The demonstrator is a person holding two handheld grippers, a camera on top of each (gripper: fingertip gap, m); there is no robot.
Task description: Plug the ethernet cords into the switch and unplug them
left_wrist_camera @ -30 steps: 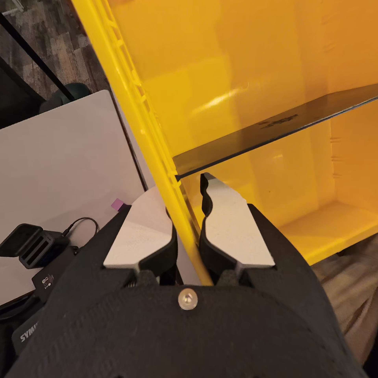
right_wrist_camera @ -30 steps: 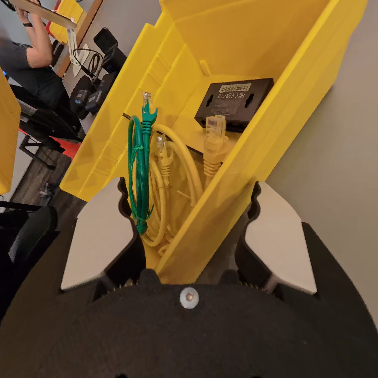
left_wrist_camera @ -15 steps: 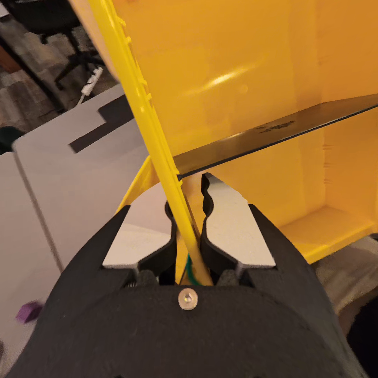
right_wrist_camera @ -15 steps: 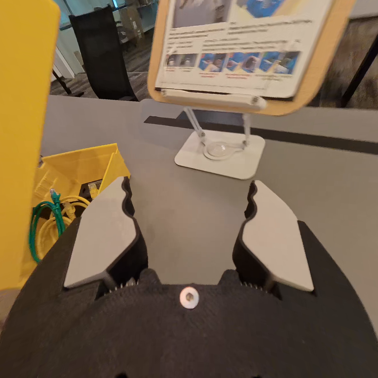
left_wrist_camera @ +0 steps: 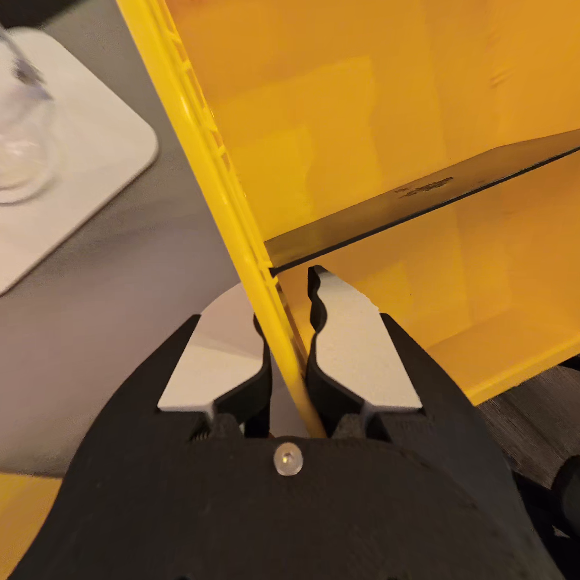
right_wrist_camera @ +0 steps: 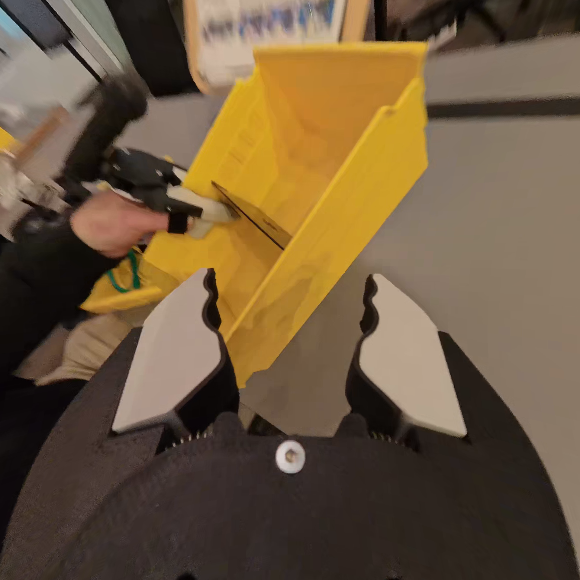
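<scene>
The left gripper [left_wrist_camera: 287, 317] clamps the side wall of an empty yellow bin [left_wrist_camera: 329, 110], one finger outside and one inside, just below the black divider [left_wrist_camera: 423, 201] slotted across it. The right wrist view shows why: the bin [right_wrist_camera: 329, 194] is held tilted over the grey table [right_wrist_camera: 502, 219], apparently being carried aside to clear working room. The right gripper [right_wrist_camera: 290, 301] hangs free near the bin's low corner, jaws wide apart and holding nothing, seemingly ready for the next pick. The cords [right_wrist_camera: 125, 276], green and yellow, lie in a second bin [right_wrist_camera: 103, 298] behind the person's hand [right_wrist_camera: 110, 224], partly hidden. The switch is not visible in either view; it is probably in that second bin, too. No cord is plugged or even gripped, so the plugging has yet to start. A blurred white stand base [left_wrist_camera: 78, 163] sits on the table beside the lifted bin.
</scene>
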